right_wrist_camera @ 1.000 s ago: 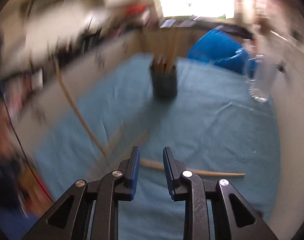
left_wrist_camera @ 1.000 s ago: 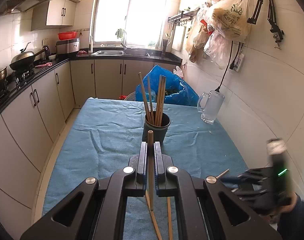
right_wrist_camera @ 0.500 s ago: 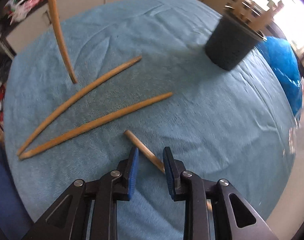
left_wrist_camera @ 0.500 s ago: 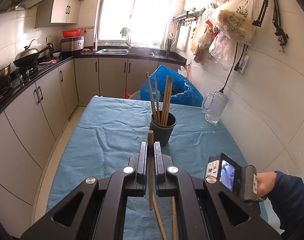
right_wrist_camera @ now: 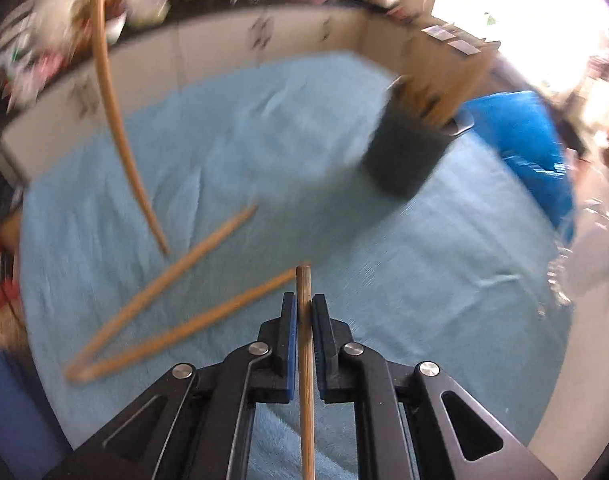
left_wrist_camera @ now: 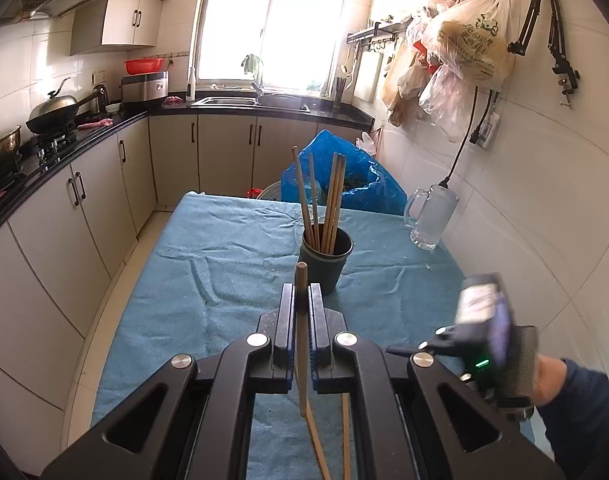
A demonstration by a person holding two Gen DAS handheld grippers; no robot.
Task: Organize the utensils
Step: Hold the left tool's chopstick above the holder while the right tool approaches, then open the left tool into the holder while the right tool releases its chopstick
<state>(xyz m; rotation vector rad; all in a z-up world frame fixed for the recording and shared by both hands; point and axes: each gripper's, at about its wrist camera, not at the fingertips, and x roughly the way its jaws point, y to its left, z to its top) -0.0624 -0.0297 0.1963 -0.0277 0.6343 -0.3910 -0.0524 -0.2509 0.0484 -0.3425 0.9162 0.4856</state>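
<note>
While the left gripper (left_wrist_camera: 302, 300) stays clamped on a thin wooden chopstick (left_wrist_camera: 302, 344) at the lower centre of its view, the right gripper (right_wrist_camera: 304, 312) has just closed its jaws onto a second wooden chopstick (right_wrist_camera: 305, 360) running up between its pads. Two loose wooden chopsticks (right_wrist_camera: 172, 304) lie crossed on the wrinkled blue tablecloth (right_wrist_camera: 424, 280) at the lower left. Near mid-frame in the left view, the dark round holder cup (left_wrist_camera: 324, 264) stands upright with several chopsticks in it.
</note>
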